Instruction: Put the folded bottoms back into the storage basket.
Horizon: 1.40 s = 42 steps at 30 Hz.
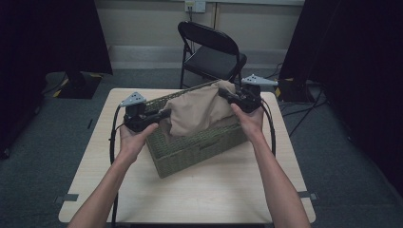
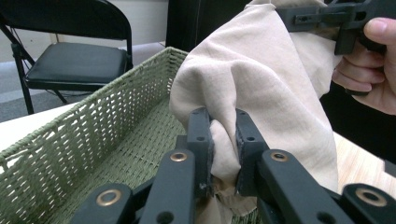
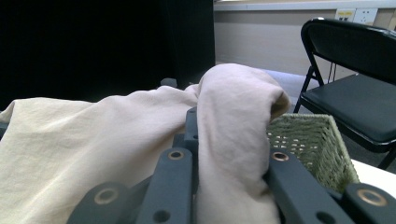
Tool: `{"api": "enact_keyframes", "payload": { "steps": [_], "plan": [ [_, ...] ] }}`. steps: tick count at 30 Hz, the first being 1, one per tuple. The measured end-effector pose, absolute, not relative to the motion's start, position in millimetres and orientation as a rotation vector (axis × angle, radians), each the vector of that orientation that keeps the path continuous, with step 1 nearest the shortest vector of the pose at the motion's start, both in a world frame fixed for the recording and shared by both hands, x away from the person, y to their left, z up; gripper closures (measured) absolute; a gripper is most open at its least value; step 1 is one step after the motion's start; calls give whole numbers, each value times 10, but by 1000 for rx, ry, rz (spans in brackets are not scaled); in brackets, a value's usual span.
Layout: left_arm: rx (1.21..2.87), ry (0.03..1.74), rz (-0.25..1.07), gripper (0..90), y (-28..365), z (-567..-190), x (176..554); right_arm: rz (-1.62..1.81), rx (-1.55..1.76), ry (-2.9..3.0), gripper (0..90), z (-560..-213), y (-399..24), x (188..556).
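On a pale wooden table (image 1: 214, 190) in a dim room, the left gripper (image 1: 164, 114) and right gripper (image 1: 223, 95) are each pinching one end of a beige cloth (image 1: 199, 111), which is hanging stretched lengthwise directly above the green woven basket (image 1: 199, 149).
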<state>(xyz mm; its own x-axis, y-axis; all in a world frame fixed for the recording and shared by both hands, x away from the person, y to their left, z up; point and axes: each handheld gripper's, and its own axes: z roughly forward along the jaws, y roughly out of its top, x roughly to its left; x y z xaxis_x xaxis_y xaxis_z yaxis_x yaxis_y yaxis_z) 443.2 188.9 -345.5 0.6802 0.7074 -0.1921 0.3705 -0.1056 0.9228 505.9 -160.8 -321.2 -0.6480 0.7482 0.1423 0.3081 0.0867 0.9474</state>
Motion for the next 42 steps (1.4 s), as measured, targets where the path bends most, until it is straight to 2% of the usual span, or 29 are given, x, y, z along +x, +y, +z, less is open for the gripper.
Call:
{"api": "enact_keyframes", "payload": {
  "steps": [36,38,39,40,42],
  "plan": [
    [1770,981,326,800,1923,-3784,4697,1460,1141,2061,767,-3540,-1445,5359],
    [1777,992,327,785,1930,-3795,4711,1443,1150,2061,708,-3562,-1442,5377],
    [1764,1023,335,735,1943,-3802,4719,1426,1165,2050,624,-3578,-1439,5389],
    [1754,1044,342,645,1966,-3806,4733,1413,1183,2043,554,-3592,-1440,5401],
    [1731,1076,373,551,2008,-3805,4738,1400,1214,2034,470,-3611,-1447,5421]
  ]
}}
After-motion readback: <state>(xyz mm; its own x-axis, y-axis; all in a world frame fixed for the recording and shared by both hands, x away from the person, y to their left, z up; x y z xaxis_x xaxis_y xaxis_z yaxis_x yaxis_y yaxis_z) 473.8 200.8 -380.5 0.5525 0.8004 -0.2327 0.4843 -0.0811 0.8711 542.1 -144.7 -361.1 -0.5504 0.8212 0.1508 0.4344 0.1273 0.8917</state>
